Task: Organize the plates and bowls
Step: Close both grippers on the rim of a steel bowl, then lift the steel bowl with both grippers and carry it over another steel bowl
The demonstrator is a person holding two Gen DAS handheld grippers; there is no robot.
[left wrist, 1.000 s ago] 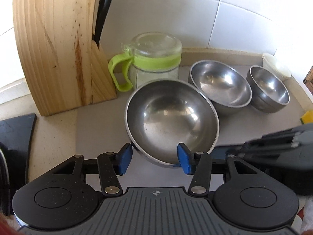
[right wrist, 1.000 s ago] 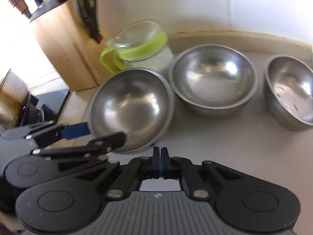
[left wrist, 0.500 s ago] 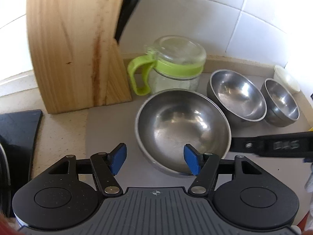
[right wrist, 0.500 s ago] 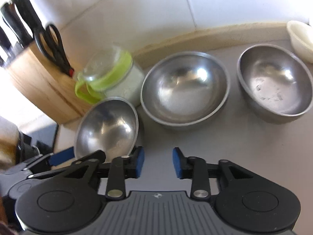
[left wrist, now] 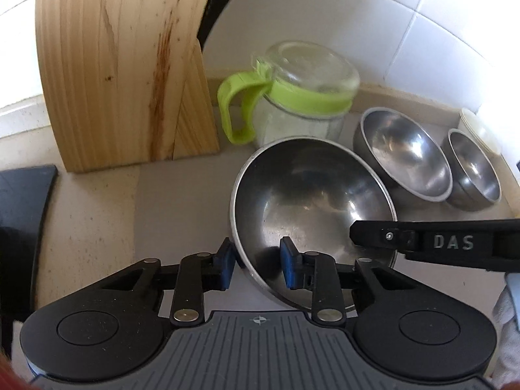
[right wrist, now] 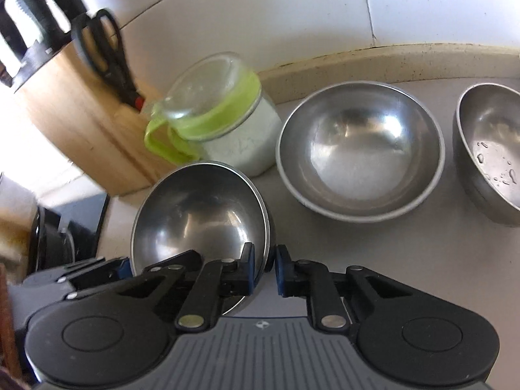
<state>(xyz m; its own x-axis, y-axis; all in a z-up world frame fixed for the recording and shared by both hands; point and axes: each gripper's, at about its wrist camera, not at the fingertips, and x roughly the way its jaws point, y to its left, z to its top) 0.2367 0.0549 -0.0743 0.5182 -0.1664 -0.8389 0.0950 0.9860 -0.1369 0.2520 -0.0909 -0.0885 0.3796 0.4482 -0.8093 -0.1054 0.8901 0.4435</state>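
Nearest the left wrist camera, the left gripper [left wrist: 256, 266] straddles the near-left rim of the large steel bowl [left wrist: 312, 208], one blue pad outside the wall and one inside; a gap shows on both sides, so the jaws read as released, not yet biting. The right gripper [right wrist: 264, 268] sits astride the same bowl's rim on its other side, pads parted with the thin edge between them, also unclenched as far as the right wrist view shows. The bowl rests on the countertop [left wrist: 97, 214], tipped up toward the left camera, its far edge just beside the green-lidded jar [left wrist: 302, 97]. Risk, as a judgement: a thin, slick steel rim pinched at only two small spots may slip or pivot when lifted, and if one side closes before the other the bowl could skid across the counter into the jar or tilt off the pads. Beyond it stand the middle bowl [right wrist: 359, 156] and the small bowl [right wrist: 490, 149], close together; water drops show inside the small one, so it could be slippery in a nest. Carrying the large bowl rightward too low could clip the middle bowl's rim and shove it. Farther left, the wooden knife block [left wrist: 126, 65] stands well apart, with scissors [right wrist: 104, 45] in it.
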